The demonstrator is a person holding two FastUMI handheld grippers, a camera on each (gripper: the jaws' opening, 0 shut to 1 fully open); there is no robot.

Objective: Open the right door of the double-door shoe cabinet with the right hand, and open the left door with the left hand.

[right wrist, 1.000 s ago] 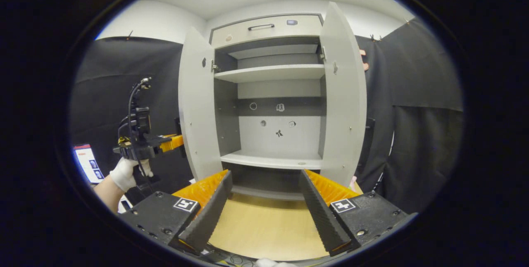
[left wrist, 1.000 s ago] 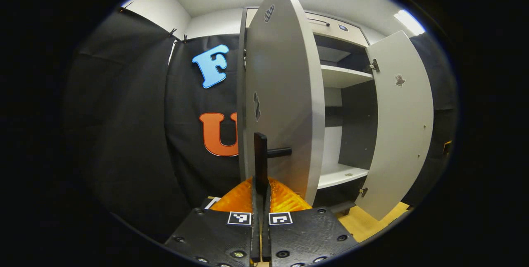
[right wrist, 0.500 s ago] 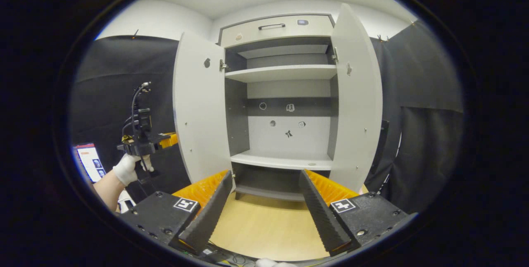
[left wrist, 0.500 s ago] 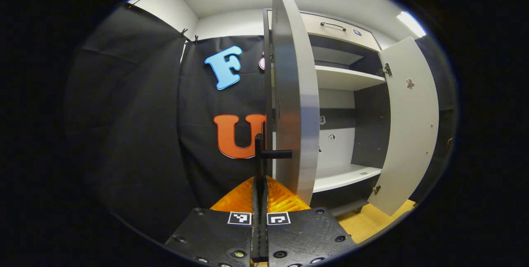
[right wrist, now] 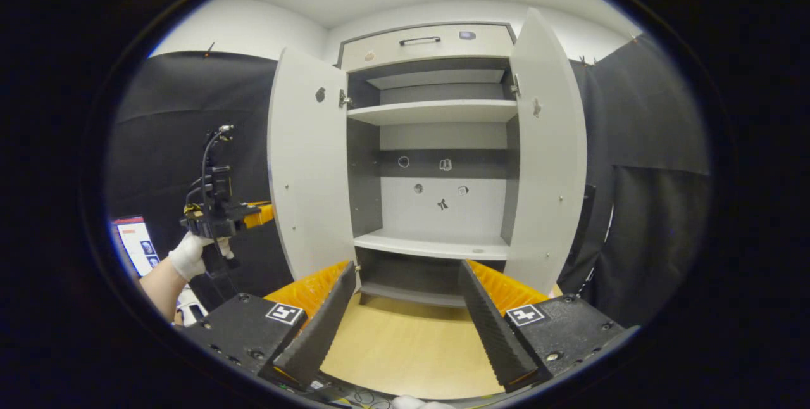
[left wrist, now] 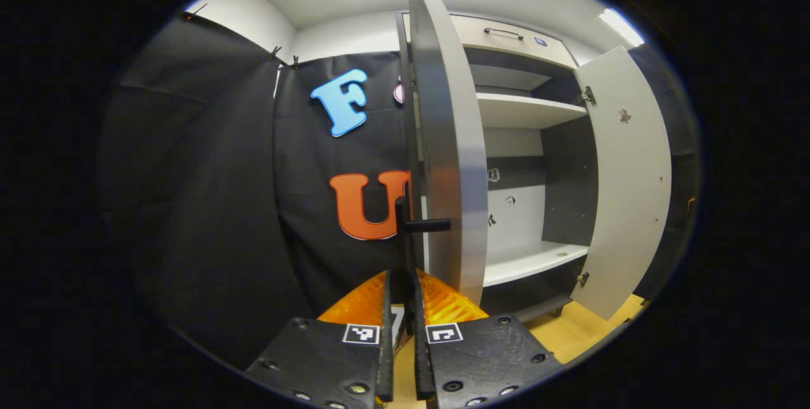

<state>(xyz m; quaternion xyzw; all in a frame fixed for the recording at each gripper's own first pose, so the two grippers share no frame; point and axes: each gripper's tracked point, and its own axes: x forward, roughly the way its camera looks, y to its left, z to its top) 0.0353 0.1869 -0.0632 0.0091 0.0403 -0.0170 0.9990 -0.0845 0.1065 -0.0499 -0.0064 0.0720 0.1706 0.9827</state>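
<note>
The grey shoe cabinet [right wrist: 436, 111] stands with both doors swung out. In the left gripper view I see the left door [left wrist: 449, 143] edge-on, with its black handle [left wrist: 402, 232] standing just above my left gripper [left wrist: 402, 276]. The fingers [left wrist: 386, 308] are slightly parted and the handle's lower end sits in the narrow gap. The right door [left wrist: 623, 187] hangs open farther off. In the right gripper view, my right gripper [right wrist: 406, 268] is wide open and holds nothing. It faces the cabinet between the left door [right wrist: 310, 162] and the right door [right wrist: 547, 156]. The left gripper [right wrist: 218, 219] shows beside the left door, held by a gloved hand [right wrist: 190, 254].
A drawer [right wrist: 424, 45] with a dark handle tops the cabinet, and bare shelves [right wrist: 430, 111] lie inside. A light wooden floor [right wrist: 405, 346] runs in front. A small screen [right wrist: 136, 247] sits low on the left. Black cloth walls flank the cabinet.
The left door has swung farther out with the left gripper on its handle. The left fingers, pressed together before, now show a small gap. The right gripper has hardly moved.
</note>
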